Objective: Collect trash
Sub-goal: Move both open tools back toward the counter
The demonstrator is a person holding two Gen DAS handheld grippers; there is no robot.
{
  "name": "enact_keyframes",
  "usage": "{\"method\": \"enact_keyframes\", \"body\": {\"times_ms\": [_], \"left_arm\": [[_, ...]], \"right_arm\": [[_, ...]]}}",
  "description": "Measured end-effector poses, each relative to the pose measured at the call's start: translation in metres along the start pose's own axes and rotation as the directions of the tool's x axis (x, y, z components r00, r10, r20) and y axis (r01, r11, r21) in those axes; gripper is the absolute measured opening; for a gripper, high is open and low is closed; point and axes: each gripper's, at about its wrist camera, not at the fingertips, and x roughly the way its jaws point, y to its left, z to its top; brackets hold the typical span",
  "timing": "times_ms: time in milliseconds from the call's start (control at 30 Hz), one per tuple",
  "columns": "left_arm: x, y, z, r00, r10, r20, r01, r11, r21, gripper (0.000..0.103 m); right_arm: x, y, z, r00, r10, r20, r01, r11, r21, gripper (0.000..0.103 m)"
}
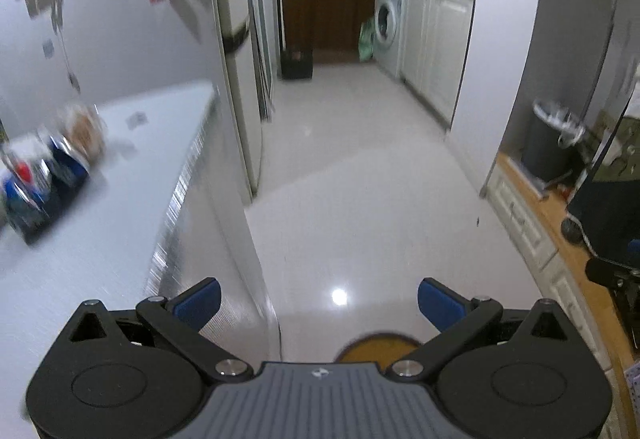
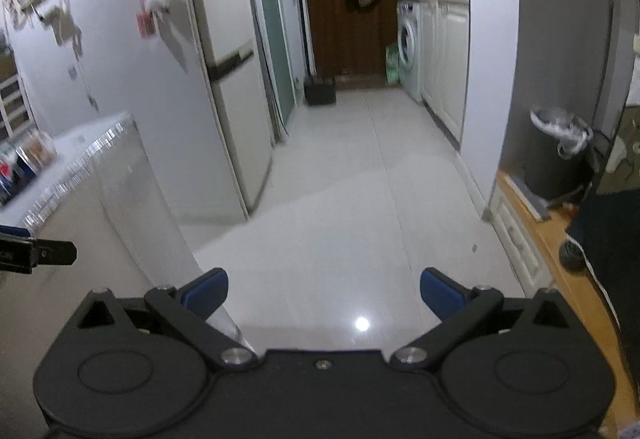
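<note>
My left gripper (image 1: pixel 319 301) is open and empty, held above the white floor beside a white counter (image 1: pixel 132 207). Blurred cans and packets (image 1: pixel 48 167) lie on that counter at the far left. My right gripper (image 2: pixel 324 293) is open and empty too, over the floor. The cans and packets also show in the right wrist view (image 2: pixel 24 163) at the left edge. A dark bin with a plastic liner (image 1: pixel 554 143) stands at the right on a wooden floor; it also shows in the right wrist view (image 2: pixel 560 155). The left gripper's side (image 2: pixel 36 253) shows at the left of the right wrist view.
A tall fridge (image 2: pixel 228 79) stands left of the corridor. A washing machine (image 2: pixel 410 43) and white cabinets (image 2: pixel 448 59) line the right side. A small black box (image 2: pixel 320 90) sits by the brown door. A dark object (image 2: pixel 608 231) lies at the right.
</note>
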Motion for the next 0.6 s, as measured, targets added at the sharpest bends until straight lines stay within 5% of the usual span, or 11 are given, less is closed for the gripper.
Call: {"method": "enact_keyframes", "body": {"times_ms": [300, 600], "left_arm": [[-0.069, 0.040, 0.024, 0.986, 0.027, 0.164, -0.030, 0.999, 0.021, 0.103], [-0.112, 0.117, 0.032, 0.956, 0.124, 0.266, -0.119, 0.992, -0.034, 0.103]], "right_arm": [[-0.031, 0.051, 0.037, 0.989, 0.063, 0.134, -0.057, 0.997, -0.050, 0.103], [-0.056, 0.113, 0.077, 0.948, 0.183, 0.259, -0.163, 0.982, -0.097, 0.103]]}}
